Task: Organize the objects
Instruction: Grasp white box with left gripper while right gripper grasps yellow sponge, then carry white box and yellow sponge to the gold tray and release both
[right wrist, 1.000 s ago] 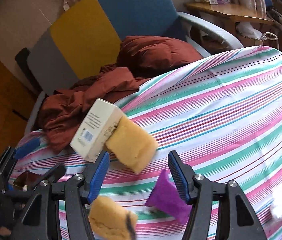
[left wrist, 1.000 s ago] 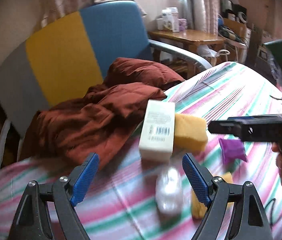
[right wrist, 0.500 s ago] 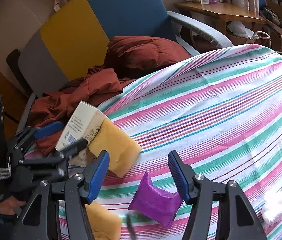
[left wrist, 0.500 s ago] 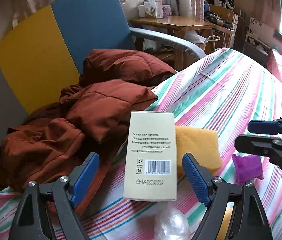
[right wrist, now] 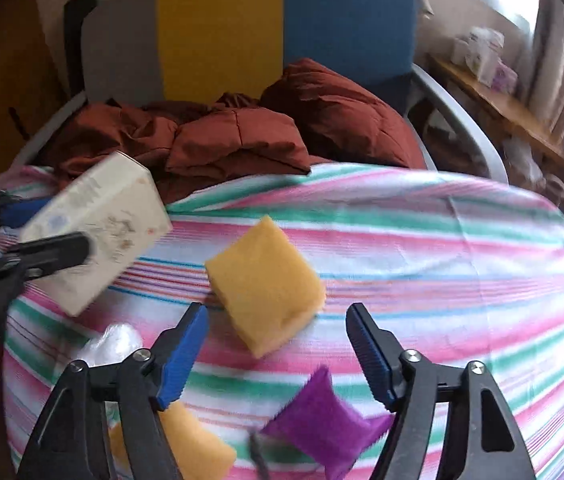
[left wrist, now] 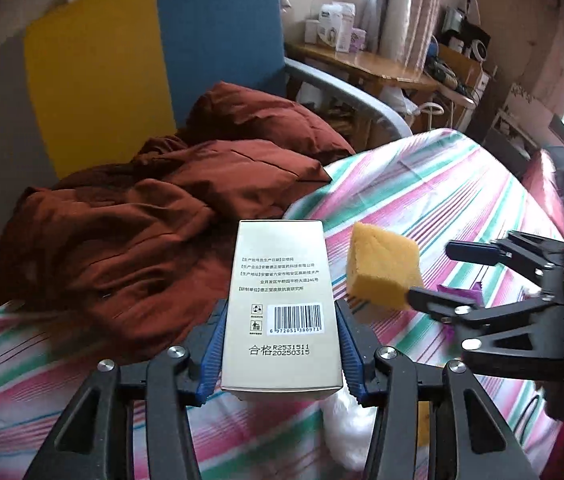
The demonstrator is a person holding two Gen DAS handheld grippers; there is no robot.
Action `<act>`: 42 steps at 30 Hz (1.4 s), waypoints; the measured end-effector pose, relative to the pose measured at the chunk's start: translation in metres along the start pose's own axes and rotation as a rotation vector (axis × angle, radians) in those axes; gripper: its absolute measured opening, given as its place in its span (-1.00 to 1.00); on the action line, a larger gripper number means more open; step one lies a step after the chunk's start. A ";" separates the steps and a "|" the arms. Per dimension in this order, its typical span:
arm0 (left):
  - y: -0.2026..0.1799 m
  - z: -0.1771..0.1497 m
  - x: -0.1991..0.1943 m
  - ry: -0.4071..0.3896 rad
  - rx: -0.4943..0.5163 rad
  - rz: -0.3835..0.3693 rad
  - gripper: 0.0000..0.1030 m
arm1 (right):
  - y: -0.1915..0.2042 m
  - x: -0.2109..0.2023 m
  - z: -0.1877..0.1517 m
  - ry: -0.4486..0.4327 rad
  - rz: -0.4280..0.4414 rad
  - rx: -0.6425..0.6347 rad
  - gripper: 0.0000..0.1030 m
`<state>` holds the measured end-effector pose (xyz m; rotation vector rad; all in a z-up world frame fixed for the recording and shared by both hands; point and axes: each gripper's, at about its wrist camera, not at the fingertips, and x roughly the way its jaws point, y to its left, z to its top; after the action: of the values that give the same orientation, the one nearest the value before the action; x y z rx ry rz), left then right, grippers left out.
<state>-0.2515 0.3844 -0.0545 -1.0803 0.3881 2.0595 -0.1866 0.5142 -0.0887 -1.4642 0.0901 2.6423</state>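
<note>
A cream carton with a barcode [left wrist: 282, 256] sits between the blue pads of my left gripper [left wrist: 280, 306], whose jaws are closing and press on its two sides. From the right wrist view the carton [right wrist: 102, 232] is tilted over the striped cloth's left end. My right gripper [right wrist: 277, 312] is open and still opening. A yellow sponge [right wrist: 262, 276] lies just beyond its tips, untouched. A purple packet [right wrist: 321, 428] lies under its fingers. In the left wrist view the right gripper [left wrist: 453, 274] is beside that sponge [left wrist: 381, 268].
The striped cloth [right wrist: 441, 280] covers a rounded surface. On it lie a second yellow sponge [right wrist: 194, 444] and a clear plastic lump [right wrist: 110, 344]. A brown coat [left wrist: 142, 240] is heaped on the yellow and blue chair [left wrist: 218, 40] behind. A wooden desk [left wrist: 381, 72] stands at the back right.
My left gripper moved in over the carton and its jaws narrowed onto it. My right gripper rolled, shifted from the purple packet toward the yellow sponge, and widened.
</note>
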 end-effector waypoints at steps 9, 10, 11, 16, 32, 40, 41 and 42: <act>0.014 -0.015 -0.044 -0.048 -0.045 0.003 -0.02 | -0.001 0.038 0.017 0.126 0.046 0.005 0.24; 0.014 -0.018 -0.049 -0.049 -0.051 0.003 -0.02 | -0.001 0.038 0.016 0.127 0.046 0.011 0.17; 0.013 -0.020 -0.053 -0.051 -0.052 0.006 -0.02 | 0.000 0.035 0.014 0.117 0.046 0.013 0.13; 0.009 -0.036 -0.074 -0.049 -0.071 0.016 -0.02 | 0.005 0.008 0.003 0.067 0.037 0.044 0.10; 0.000 -0.103 -0.188 -0.225 -0.101 0.168 -0.02 | 0.070 -0.094 -0.022 -0.099 0.160 0.097 0.10; 0.002 -0.145 -0.231 -0.247 -0.151 0.220 -0.01 | 0.132 -0.123 -0.048 -0.114 0.282 0.058 0.10; 0.003 -0.149 -0.234 -0.246 -0.160 0.222 -0.01 | 0.138 -0.124 -0.050 -0.115 0.292 0.055 0.10; 0.004 -0.155 -0.237 -0.247 -0.171 0.227 -0.01 | 0.145 -0.126 -0.052 -0.116 0.302 0.052 0.10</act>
<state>-0.0841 0.1778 0.0429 -0.8966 0.2202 2.4318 -0.0956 0.3557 -0.0106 -1.3735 0.3961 2.9278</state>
